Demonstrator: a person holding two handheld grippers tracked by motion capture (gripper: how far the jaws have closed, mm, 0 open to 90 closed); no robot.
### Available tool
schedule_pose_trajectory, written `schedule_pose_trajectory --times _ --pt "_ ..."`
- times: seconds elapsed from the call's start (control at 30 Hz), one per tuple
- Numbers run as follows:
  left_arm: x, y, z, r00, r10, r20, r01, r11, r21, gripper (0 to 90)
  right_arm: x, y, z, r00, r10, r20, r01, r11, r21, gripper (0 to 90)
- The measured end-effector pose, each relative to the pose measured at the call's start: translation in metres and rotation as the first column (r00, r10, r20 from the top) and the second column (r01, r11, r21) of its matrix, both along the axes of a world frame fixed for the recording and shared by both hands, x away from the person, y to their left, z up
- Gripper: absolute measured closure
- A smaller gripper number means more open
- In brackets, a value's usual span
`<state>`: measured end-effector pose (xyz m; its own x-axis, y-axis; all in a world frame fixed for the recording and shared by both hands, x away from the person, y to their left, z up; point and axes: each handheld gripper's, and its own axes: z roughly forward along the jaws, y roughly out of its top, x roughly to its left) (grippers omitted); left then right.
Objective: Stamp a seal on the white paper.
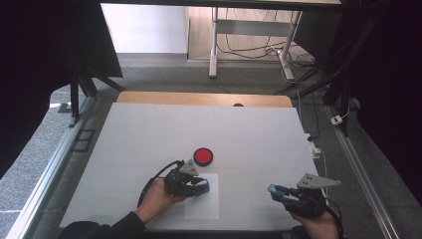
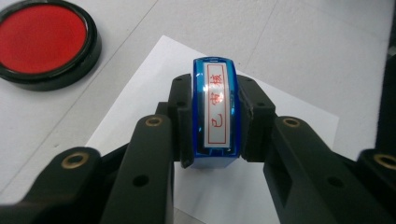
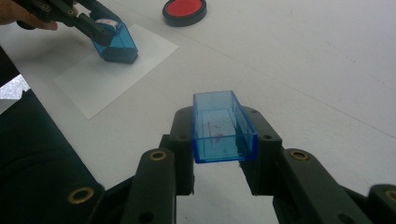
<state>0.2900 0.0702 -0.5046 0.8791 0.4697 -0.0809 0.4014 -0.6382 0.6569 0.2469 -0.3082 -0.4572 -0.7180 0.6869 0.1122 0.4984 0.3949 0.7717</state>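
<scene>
- High view: I am holding the left gripper (image 1: pixel 193 185) over the paper (image 1: pixel 204 205), its jaws clamping the stamp (image 1: pixel 202 188). The red ink pad (image 1: pixel 203 156) is lying just beyond the paper. I am keeping the right gripper (image 1: pixel 278 192) well right of the paper, gripping the cap (image 1: pixel 274 189). I judge the cap is off and the stamp is pressing or about to press; recapping is left.
- Left gripper view: I am seeing the stamp (image 2: pixel 215 112) pinched between both jaws: glossy blue plastic, a white label with red characters. The pad (image 2: pixel 44 42) is round, black-rimmed.
- Right gripper view: I am gripping the cap (image 3: pixel 223 127), a hollow clear-blue box. The stamp (image 3: pixel 114 43) is touching the flat paper (image 3: pixel 102 74).
</scene>
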Motion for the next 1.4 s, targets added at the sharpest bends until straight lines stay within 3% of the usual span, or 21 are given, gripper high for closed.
schedule_pose_trajectory --times 0.17,0.47,0.7,1.13,1.4 --pt "-0.001 -0.001 0.001 0.9999 -0.007 0.01 0.007 0.9998 0.019 70.8 0.0 0.0 0.0 1.0 0.003 0.002 -0.003 1.0 0.0 67.8" --pt "0.006 0.007 -0.004 0.9979 0.019 -0.062 -0.023 0.9973 -0.069 70.7 0.0 0.001 0.0 1.0 0.002 0.001 -0.002 1.0 -0.007 67.8" --pt "0.005 0.006 -0.003 0.9989 0.016 -0.044 -0.018 0.9983 -0.056 70.5 0.0 0.001 0.0 1.0 0.003 0.002 -0.003 1.0 -0.008 67.8" --pt "0.011 0.009 -0.002 0.994 0.036 -0.104 -0.044 0.9963 -0.074 70.3 0.0 0.001 0.0 1.0 0.004 0.003 -0.004 1.0 -0.006 67.7" --pt "0.01 0.009 0.003 0.9966 0.026 -0.078 -0.032 0.9968 -0.073 70.3 0.0 0.001 0.0 1.0 0.006 0.002 -0.006 1.0 -0.001 67.8"
